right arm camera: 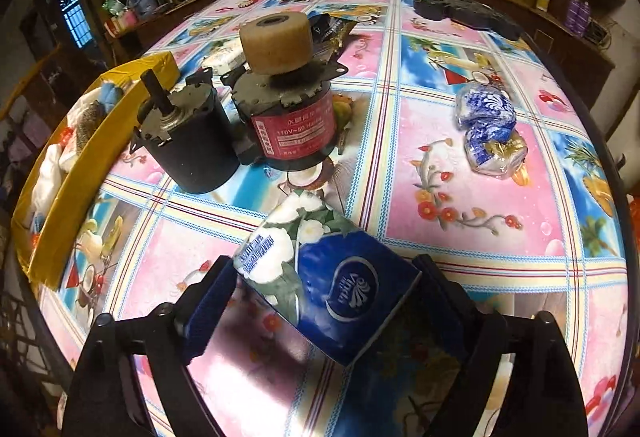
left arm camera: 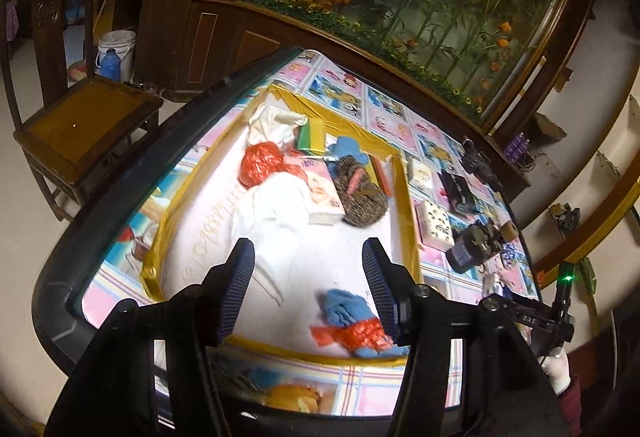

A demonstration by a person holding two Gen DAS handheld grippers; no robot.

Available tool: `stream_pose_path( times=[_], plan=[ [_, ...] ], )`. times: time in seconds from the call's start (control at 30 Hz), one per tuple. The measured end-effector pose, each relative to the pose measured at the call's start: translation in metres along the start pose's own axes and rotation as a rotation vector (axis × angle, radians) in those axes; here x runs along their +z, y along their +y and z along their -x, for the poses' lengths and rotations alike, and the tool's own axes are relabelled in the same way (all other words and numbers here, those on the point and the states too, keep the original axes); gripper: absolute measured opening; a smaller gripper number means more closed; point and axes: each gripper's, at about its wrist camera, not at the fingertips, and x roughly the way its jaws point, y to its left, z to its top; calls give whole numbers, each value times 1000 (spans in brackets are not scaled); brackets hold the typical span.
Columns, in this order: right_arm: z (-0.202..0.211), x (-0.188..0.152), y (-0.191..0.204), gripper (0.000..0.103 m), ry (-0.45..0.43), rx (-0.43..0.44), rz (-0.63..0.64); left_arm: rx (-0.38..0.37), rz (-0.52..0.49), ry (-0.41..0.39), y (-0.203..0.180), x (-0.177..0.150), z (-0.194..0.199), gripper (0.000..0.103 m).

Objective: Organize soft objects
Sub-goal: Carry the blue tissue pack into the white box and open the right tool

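In the left wrist view my left gripper (left arm camera: pixel 308 245) hangs open over a gold-edged tray (left arm camera: pixel 405 193) lined in white, with nothing between its fingers. The tray holds a white cloth (left arm camera: pixel 272 213), a red mesh ball (left arm camera: pixel 260 165), a pink pack (left arm camera: pixel 322 187), a brown fuzzy piece (left arm camera: pixel 362 195) and, beside the right finger, a blue cloth with red mesh (left arm camera: pixel 346 311). In the right wrist view my right gripper (right arm camera: pixel 324 265) is closed on a blue tissue pack (right arm camera: pixel 344 289). The pack lies along the right finger, and the left fingertip touches its corner.
Two motors (right arm camera: pixel 188 145) (right arm camera: pixel 288 117), one topped by a tan foam roller (right arm camera: pixel 276 41), stand between the tissue pack and the tray (right arm camera: pixel 80 173). Blue-white wrapped packs (right arm camera: pixel 486 125) lie to the right. A wooden chair (left arm camera: pixel 80 129) stands beyond the table's left edge.
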Motion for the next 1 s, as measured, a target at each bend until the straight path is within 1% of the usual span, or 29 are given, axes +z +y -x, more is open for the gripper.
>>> stream_pose_path(
  times=[0.03, 0.1, 0.2, 0.27, 0.33, 0.37, 0.47, 0.53, 0.6, 0.67, 0.7, 0.73, 0.8, 0.93, 1.0],
  plan=[
    [2, -1, -1, 71, -7, 23, -15, -10, 6, 2, 1, -2, 2, 55],
    [8, -3, 1, 70, -22, 31, -36, -25, 21, 4, 2, -6, 5, 55],
    [28, -9, 3, 70, -50, 54, -56, -35, 47, -2, 8, -9, 9, 55],
    [45, -12, 7, 70, -65, 90, -70, -41, 65, -8, 12, -11, 10, 55],
    [61, -9, 20, 70, -84, 141, -61, -43, 75, -9, 15, -14, 11, 55],
    [69, -7, 29, 70, -92, 154, -45, -46, 81, -8, 16, -15, 10, 55],
    [87, 10, 72, 70, -108, 211, 49, -60, 87, -4, 20, -19, 10, 55],
    [90, 22, 113, 71, -101, 262, 128, -64, 83, -7, 21, -21, 12, 55],
    [84, 33, 149, 71, -71, 309, 188, -59, 72, -17, 21, -22, 17, 55],
    [74, 41, 180, 71, -38, 334, 238, -47, 60, -33, 24, -23, 22, 55],
    [66, 46, 202, 71, -17, 324, 284, -43, 56, -37, 25, -23, 24, 55],
    [60, 49, 217, 71, -4, 309, 315, -40, 52, -41, 27, -23, 26, 55],
    [42, 56, 246, 71, 50, 284, 367, -42, 50, -43, 31, -24, 28, 55],
    [7, 61, 279, 71, 146, 240, 415, -44, 59, -31, 43, -25, 25, 55],
    [-11, 67, 291, 71, 186, 224, 418, -42, 71, -26, 50, -25, 24, 55]
  ],
)
